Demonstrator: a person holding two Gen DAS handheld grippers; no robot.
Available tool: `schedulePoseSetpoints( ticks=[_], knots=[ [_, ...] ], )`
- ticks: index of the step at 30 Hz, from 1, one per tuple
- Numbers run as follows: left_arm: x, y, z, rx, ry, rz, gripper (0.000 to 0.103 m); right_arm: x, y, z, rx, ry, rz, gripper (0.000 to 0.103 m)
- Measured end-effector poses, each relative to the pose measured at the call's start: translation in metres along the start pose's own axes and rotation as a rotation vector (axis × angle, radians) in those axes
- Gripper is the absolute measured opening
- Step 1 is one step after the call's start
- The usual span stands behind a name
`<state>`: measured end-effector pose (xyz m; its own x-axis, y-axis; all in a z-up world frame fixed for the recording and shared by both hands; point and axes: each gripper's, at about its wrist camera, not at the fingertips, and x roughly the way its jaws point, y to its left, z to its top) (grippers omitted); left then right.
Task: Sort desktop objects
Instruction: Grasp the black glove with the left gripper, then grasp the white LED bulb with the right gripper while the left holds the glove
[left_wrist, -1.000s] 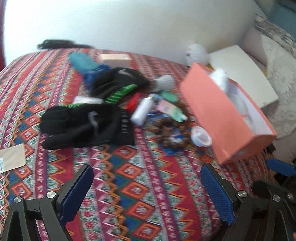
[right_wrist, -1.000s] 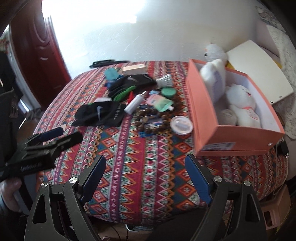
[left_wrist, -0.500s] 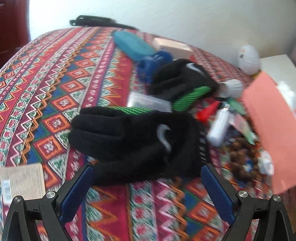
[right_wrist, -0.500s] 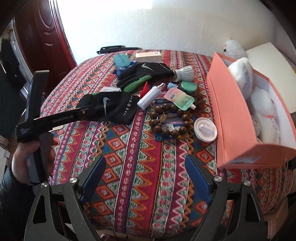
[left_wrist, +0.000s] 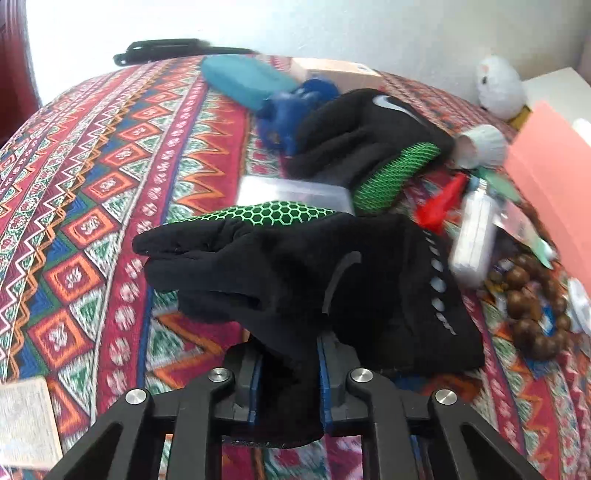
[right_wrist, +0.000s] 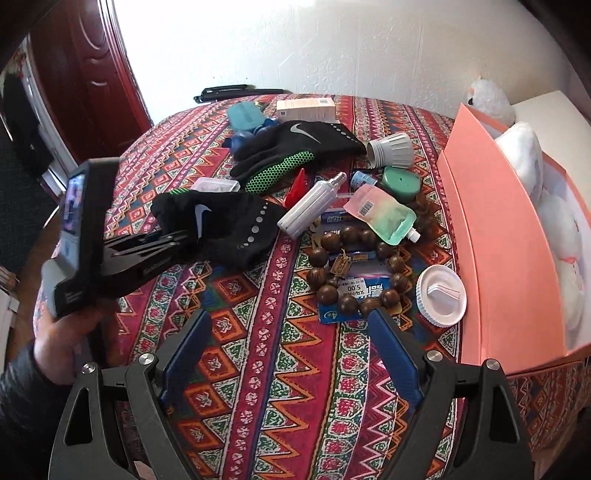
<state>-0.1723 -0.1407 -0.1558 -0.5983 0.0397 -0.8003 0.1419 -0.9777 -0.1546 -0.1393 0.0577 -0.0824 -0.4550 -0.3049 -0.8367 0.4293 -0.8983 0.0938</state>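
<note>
The left hand-held gripper (left_wrist: 290, 373) is pinching the near edge of a black fleece glove (left_wrist: 314, 273), its blue ribbed pads pressed tight on the cloth. The glove is lying on the surface (left_wrist: 92, 206), which is wearing a woven cloth of red, orange, green and blue zigzags and diamonds. The glove is showing a grey swoosh, a row of pale reflective dots near the cuff and a green honeycomb mesh along one side.

The right hand-held gripper (right_wrist: 291, 354) is hanging wide over bare cloth, nothing between its pads, near a ring of round brown wooden beads (right_wrist: 354, 266). The beads are resting on a blue card whose white tag is reading "5.00" upside down. Just right of them a ribbed white lid (right_wrist: 441, 295) is lying flat.

A second glove (right_wrist: 291, 147), same swoosh and green mesh, is lying farther back, touching a clear plastic case (right_wrist: 216, 184). Beside it are a fluted white spray bottle (right_wrist: 312, 205), a pastel spouted pouch with a barcode (right_wrist: 382, 216), a round green tin (right_wrist: 400, 182) and a ridged grey bulb base (right_wrist: 391, 149). A matte salmon cardboard box (right_wrist: 498, 236) is standing at the right edge, holding white plush toys (right_wrist: 524, 155).
</note>
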Motion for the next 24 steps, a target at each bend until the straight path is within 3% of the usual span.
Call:
schedulePoseSetpoints(
  ticks=[5,6,7,10,13,17,19,24],
  knots=[
    [-0.033,0.019,-0.023,-0.138,0.039,-0.078,0.016,0.007,-0.009,0.008,0.046,-0.018,0.050,0.080],
    [-0.038,0.023,-0.028,-0.156,0.039,-0.081,0.016,0.009,-0.012,0.012,0.058,-0.029,0.066,0.073],
    [-0.043,0.027,-0.033,-0.170,0.040,-0.083,0.016,0.013,-0.014,0.017,0.076,-0.038,0.078,0.067],
    [-0.048,0.039,-0.045,-0.196,0.051,-0.086,0.017,0.034,-0.020,0.037,0.132,-0.055,0.109,0.061],
    [-0.047,0.046,-0.047,-0.217,0.059,-0.098,0.018,0.057,-0.020,0.056,0.170,-0.051,0.123,0.060],
    [-0.047,0.042,-0.044,-0.196,0.045,-0.092,0.018,0.095,-0.017,0.075,0.200,-0.017,0.069,0.052],
    [-0.046,0.041,-0.044,-0.188,0.047,-0.090,0.018,0.114,-0.018,0.080,0.224,0.024,0.015,0.040],
    [-0.043,0.043,-0.041,-0.184,0.052,-0.096,0.018,0.141,-0.023,0.088,0.286,0.049,-0.014,0.032]
  ],
)
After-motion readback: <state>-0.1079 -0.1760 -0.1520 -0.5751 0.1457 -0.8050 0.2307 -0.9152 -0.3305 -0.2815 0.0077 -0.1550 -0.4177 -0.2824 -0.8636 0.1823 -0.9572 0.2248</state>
